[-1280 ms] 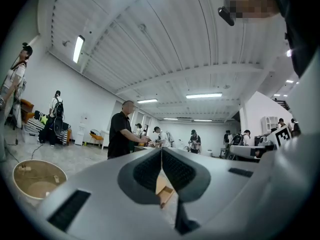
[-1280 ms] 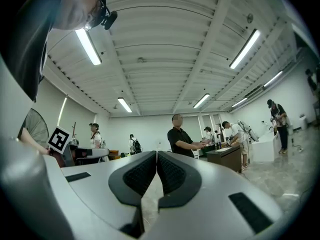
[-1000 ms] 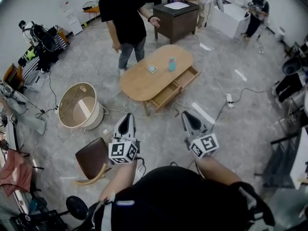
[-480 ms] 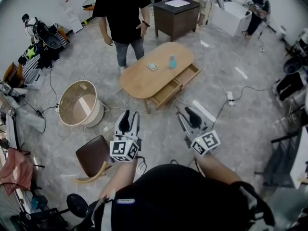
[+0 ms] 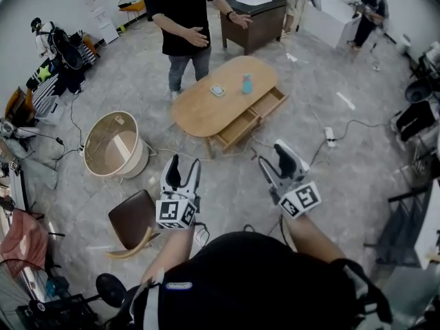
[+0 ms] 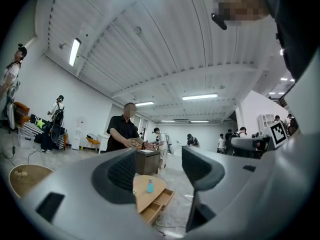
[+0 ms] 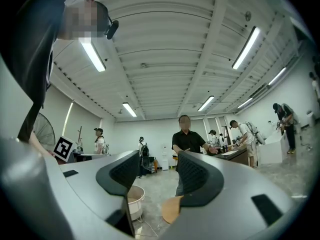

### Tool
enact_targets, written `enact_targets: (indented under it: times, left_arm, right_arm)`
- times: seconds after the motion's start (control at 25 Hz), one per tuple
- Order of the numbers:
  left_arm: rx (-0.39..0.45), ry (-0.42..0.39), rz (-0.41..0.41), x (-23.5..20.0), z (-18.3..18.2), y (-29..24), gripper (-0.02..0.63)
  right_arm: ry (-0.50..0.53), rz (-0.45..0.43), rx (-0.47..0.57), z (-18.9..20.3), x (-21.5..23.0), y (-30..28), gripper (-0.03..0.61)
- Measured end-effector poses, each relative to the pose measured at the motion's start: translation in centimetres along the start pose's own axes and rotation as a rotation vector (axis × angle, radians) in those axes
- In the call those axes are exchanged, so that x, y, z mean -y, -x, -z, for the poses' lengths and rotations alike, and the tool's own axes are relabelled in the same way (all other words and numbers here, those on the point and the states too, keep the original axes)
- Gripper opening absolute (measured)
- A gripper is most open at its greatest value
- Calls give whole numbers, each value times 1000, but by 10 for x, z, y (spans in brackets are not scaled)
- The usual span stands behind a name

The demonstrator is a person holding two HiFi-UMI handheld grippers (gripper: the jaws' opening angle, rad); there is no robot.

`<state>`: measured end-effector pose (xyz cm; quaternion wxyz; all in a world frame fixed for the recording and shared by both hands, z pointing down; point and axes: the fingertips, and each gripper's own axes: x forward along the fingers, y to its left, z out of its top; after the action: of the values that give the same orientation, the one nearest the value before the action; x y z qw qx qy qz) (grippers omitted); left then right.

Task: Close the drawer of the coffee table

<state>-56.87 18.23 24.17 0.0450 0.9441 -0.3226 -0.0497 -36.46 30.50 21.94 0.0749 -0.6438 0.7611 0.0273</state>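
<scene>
Drawer (image 5: 267, 104) well beyond level, gaping tools (image 5: 183, 165) (image 5: 276, 158)

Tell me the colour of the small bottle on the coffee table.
Teal, a light blue-green; the bottle shows best in the head view.

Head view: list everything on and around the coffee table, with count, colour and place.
coffee table: one, light wood, centre of floor.
drawers: two, light wood, pulled out on its near side.
bottle: one, teal, upright on the table.
square pad: one, white-edged, beside the bottle.
round tub: one, beige, floor left of table.
chair: one, brown, floor lower left.
cabinet: one, dark, beyond table.
person: one, black shirt, beyond table.
left tool: one, white-black, foreground, jaws just opened, empty.
right tool: one, white-black, foreground, jaws just opened, empty.
</scene>
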Motion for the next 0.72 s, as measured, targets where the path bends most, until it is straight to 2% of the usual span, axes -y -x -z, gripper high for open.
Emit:
enact_targets:
  times: [0.4,0.72]
  left_arm:
    - [-11,-5,-18,8,1,-14,261]
    - [-27,-15,-41,29,13,-39,261]
  right_arm:
    - [11,-11,-16,2,16,1,212]
    - [15,-34,-14,4,46,5,212]
